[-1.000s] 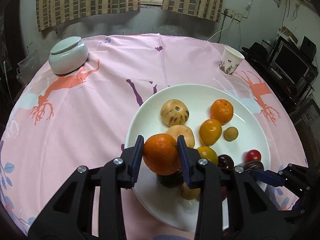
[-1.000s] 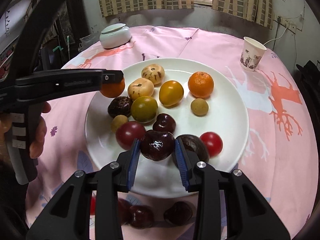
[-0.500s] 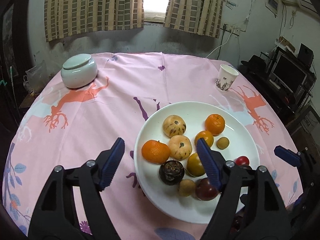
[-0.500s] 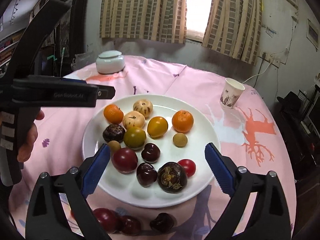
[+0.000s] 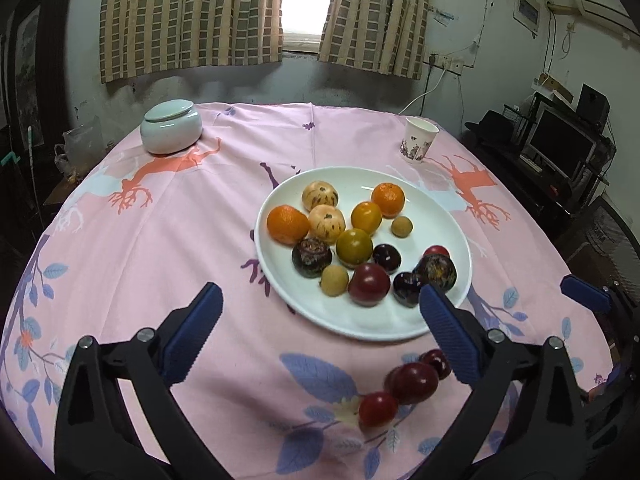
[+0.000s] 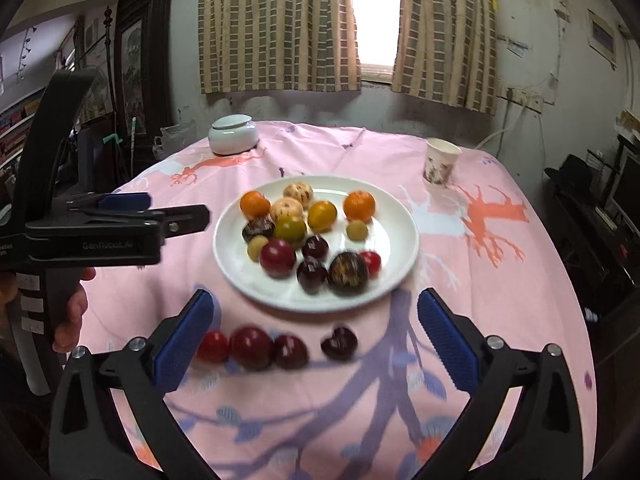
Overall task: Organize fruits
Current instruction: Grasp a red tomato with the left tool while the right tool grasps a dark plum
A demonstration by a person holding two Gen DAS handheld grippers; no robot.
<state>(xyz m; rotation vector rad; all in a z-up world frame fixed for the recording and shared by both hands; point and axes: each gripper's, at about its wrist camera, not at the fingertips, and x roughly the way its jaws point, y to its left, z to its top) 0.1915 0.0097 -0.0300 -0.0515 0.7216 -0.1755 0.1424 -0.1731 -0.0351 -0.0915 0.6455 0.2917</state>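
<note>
A round table under a pink printed cloth [image 5: 168,240] fills my view, with a white plate [image 5: 448,216] of mixed fruit at its middle. My left gripper [image 5: 320,320] and right gripper [image 6: 316,328] both hang short of the plate, jaws still opening wide with nothing gripped. Four dark red fruits [image 6: 252,347] lie on the cloth just ahead of my right gripper.

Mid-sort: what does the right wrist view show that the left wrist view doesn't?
Right wrist only: the left claw side-on, a hand on its grip; four dark red fruits on the pink tablecloth. Left wrist only: one blue fingertip of the right claw. Both: round white plate of fruit, pale lidded ceramic jar, patterned paper cup; both claws opening, empty.
</note>
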